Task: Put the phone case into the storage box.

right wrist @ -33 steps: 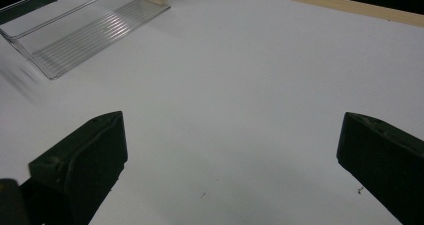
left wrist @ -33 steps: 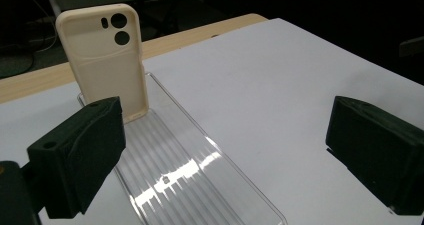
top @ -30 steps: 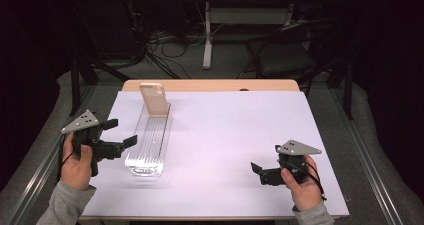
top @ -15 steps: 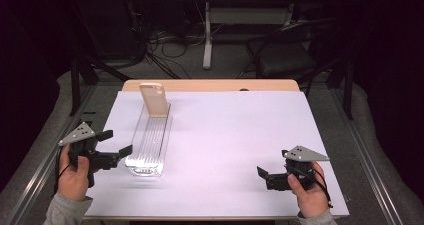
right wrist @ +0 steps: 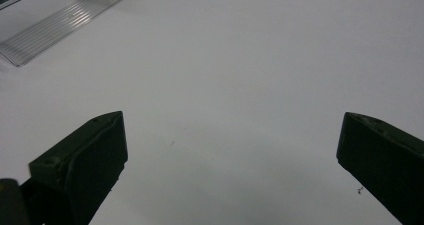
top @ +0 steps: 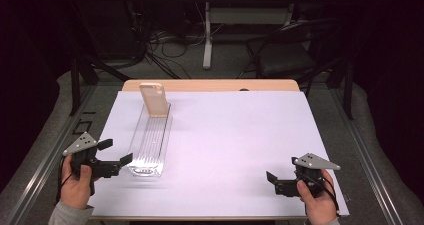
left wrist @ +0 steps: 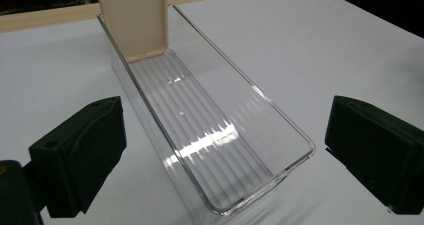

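The clear plastic tray (top: 150,144) is lying on the left part of the white sheet (top: 235,150) covering the table, its long axis running away from the person. Its near end is sitting just beside the left gripper (top: 116,152), which is being held at the sheet's left edge with its jaws spread wide apart and nothing between them. In the left gripper view the tray's near corner (left wrist: 250,185) is being framed between the two black jaws, neither of which is touching it. The right gripper (top: 274,181) is being held well apart from the tray, near the sheet's right front corner, its jaws likewise standing open over bare sheet.

The tray is being seen as long, narrow and transparent, with a ribbed floor catching the light and rounded corners. A beige flat piece (top: 154,99) is leaning upright inside its far end, its lower edge resting on the tray floor (left wrist: 145,50).
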